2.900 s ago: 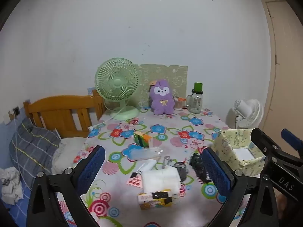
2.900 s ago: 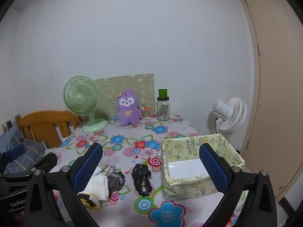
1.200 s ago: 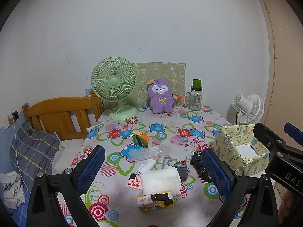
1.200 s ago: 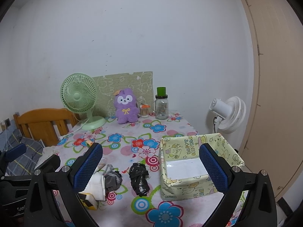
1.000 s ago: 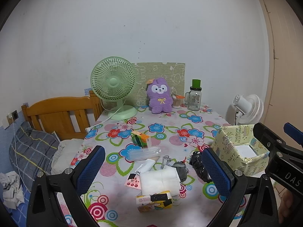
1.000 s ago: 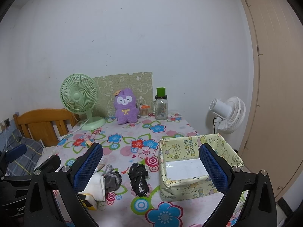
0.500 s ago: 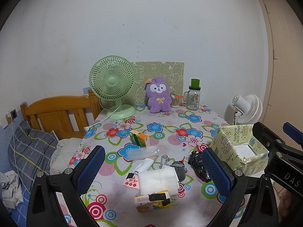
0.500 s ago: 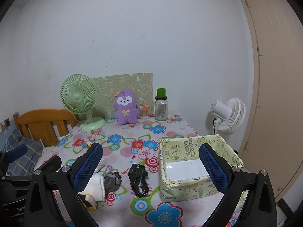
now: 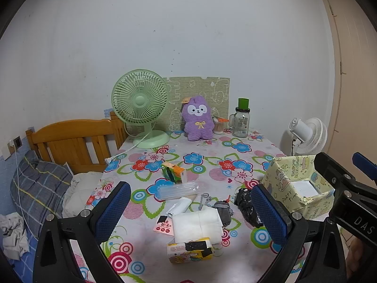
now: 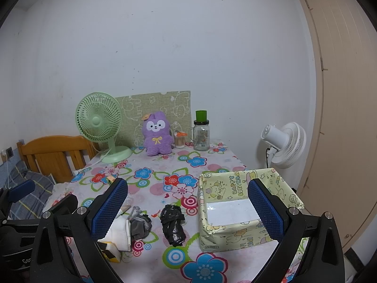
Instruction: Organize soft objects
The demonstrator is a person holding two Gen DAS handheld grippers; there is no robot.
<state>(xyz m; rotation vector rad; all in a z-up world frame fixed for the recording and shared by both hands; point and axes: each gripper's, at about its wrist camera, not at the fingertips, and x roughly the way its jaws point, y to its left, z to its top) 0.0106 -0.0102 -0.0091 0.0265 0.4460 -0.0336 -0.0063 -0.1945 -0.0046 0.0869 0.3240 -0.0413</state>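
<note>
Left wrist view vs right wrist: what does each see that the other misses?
Only the left wrist view shows the orange-green carton, the clear plastic pack and the pink card. Only the right wrist view shows the gift box's whole near wall. Both show the white cloth, grey sock, black bundle, purple plush and green fan.

The right claw's blue pad (image 10: pixel 110 208) hides part of the folded white cloth (image 10: pixel 121 233).
</note>
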